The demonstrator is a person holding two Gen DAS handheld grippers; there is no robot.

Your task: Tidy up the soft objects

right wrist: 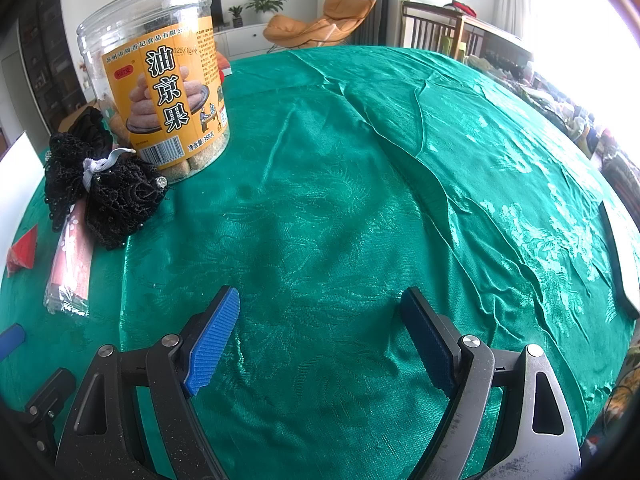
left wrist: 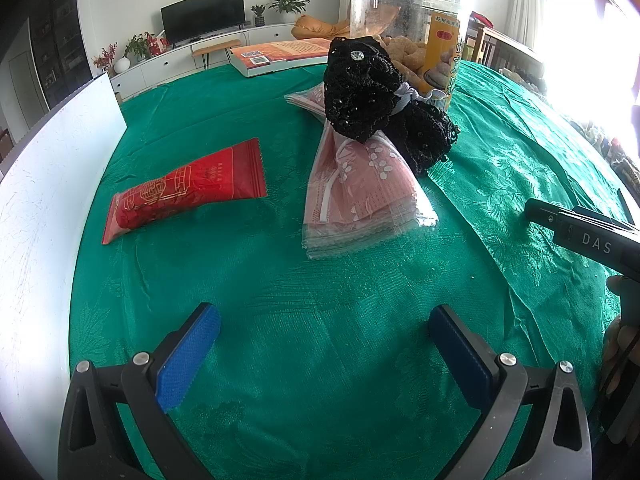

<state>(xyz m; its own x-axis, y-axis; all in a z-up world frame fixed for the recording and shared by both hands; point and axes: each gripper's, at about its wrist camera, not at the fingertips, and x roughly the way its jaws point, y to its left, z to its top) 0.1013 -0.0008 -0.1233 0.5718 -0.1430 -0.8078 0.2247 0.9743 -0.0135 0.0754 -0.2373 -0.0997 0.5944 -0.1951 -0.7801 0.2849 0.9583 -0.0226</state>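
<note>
Green tablecloth; snack jar labelled "油京果"; tool marked "DAS".

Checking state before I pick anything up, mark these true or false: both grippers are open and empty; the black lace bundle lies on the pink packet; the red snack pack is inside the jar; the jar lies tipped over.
1. Left gripper and right gripper are open and empty: true.
2. Black lace bundle lies on the pink packet: true.
3. Red snack pack is inside the jar: false, it lies on the green tablecloth.
4. Jar lies tipped over: false, it stands upright.
</note>
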